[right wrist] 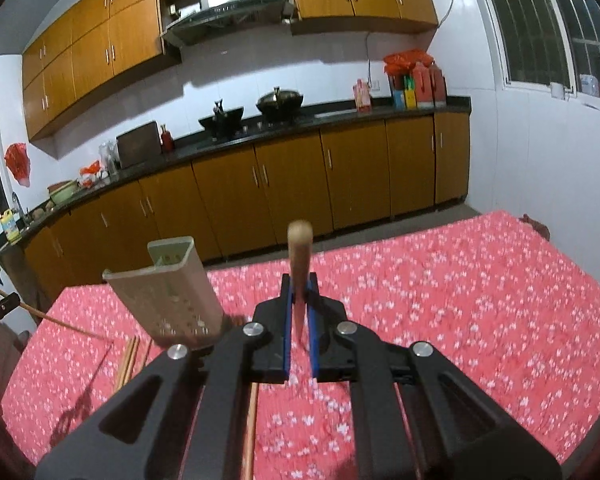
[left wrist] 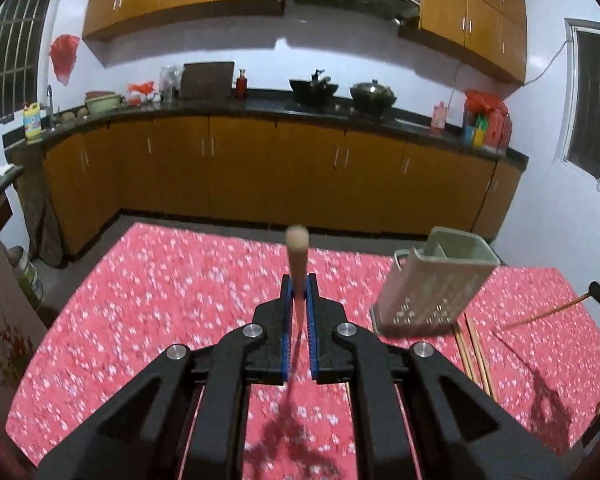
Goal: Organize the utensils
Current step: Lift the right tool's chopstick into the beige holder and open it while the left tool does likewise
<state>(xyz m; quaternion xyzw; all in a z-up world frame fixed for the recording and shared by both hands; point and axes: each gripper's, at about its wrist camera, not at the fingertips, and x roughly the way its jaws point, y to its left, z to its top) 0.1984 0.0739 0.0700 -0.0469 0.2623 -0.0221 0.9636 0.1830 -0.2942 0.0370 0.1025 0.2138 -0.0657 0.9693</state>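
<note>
Each gripper, left (left wrist: 299, 292) and right (right wrist: 299, 292), is closed on one chopstick (left wrist: 297, 256) (right wrist: 299, 256) at frame centre, so I bring both over the holder (left wrist: 432, 284) (right wrist: 168, 292) on the cloth (left wrist: 172, 300), tip them upright above its open top, then release.

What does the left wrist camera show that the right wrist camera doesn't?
Only the left wrist view: the left gripper shut on a chopstick and the divider inside the holder.

Only the right wrist view: the right gripper shut on its own chopstick, plus one loose chopstick running under it.

Both: the floral tablecloth, the holder standing upright, loose chopsticks lying beside its base, and the other gripper's chopstick at the frame edge.
</note>
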